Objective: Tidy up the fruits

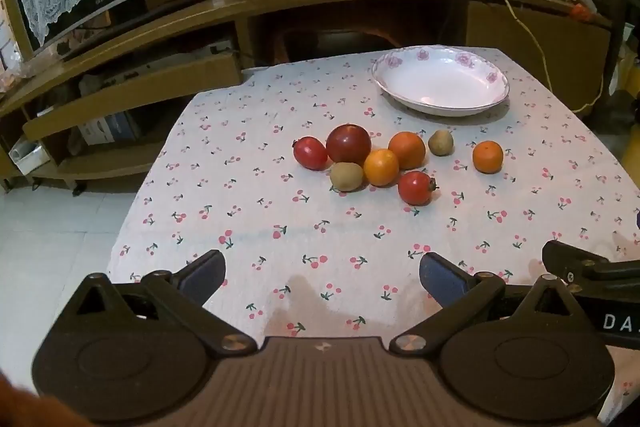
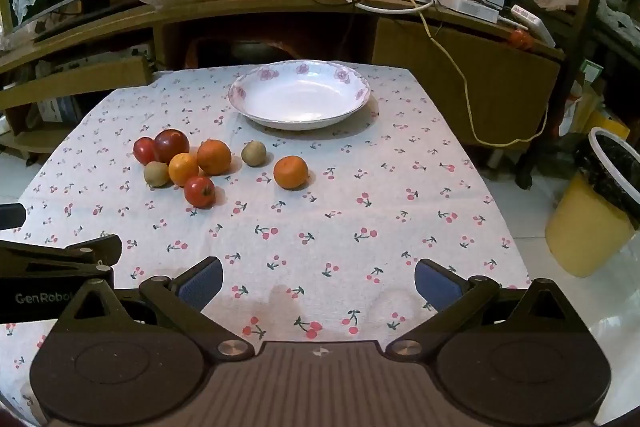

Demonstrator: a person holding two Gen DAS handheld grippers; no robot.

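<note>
On the cloth [image 2: 360, 211], firm round fruits [image 2: 188, 163] are waiting near the plate [image 2: 300, 99]; both grippers [image 1: 322, 277] [image 2: 318, 279] are hanging spread, empty. Fruits are probably rolling easily, so grasp across their middles.

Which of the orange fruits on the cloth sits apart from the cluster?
The orange fruit farthest right, alone; the other two orange ones touch each other inside the cluster.

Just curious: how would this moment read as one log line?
left hand-held gripper open | right hand-held gripper open | white floral bowl empty | loose fruits on cherry-print tablecloth
</note>
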